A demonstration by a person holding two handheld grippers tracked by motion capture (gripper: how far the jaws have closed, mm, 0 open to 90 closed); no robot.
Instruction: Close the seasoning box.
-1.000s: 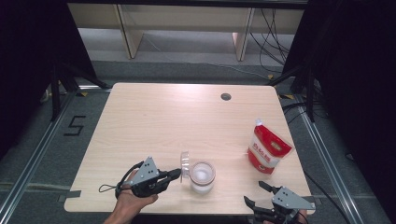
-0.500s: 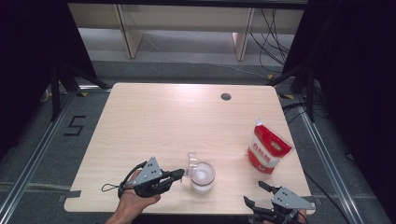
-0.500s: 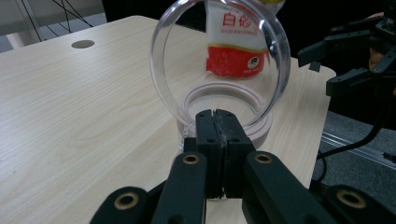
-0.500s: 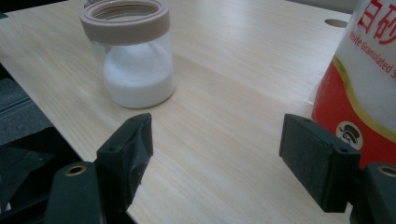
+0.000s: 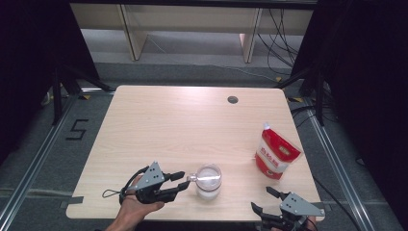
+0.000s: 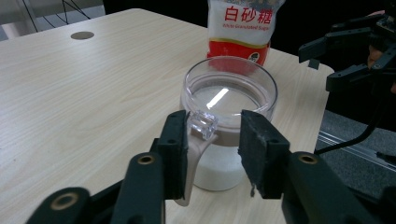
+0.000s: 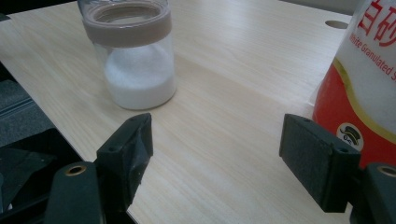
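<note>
One red-and-white bag (image 6: 246, 28) reads "白砂糖 / White Granulated Sugar". Jar (image 5: 208, 181) lid, upright earlier, now down; left gripper (image 6: 212, 144) jaws just opened, gripping nothing. Right gripper (image 7: 215, 149) wide, empty.

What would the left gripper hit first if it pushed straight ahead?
Most likely the jar: its lid tab already sits between the left gripper's open fingers, touching one, with the jar wall just beyond.

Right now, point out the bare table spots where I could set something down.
Free: the whole far half of the light wooden table, up to the round grommet hole. Crowded: the near edge, with the clear sugar jar, the red-and-white sugar bag and both grippers.
</note>
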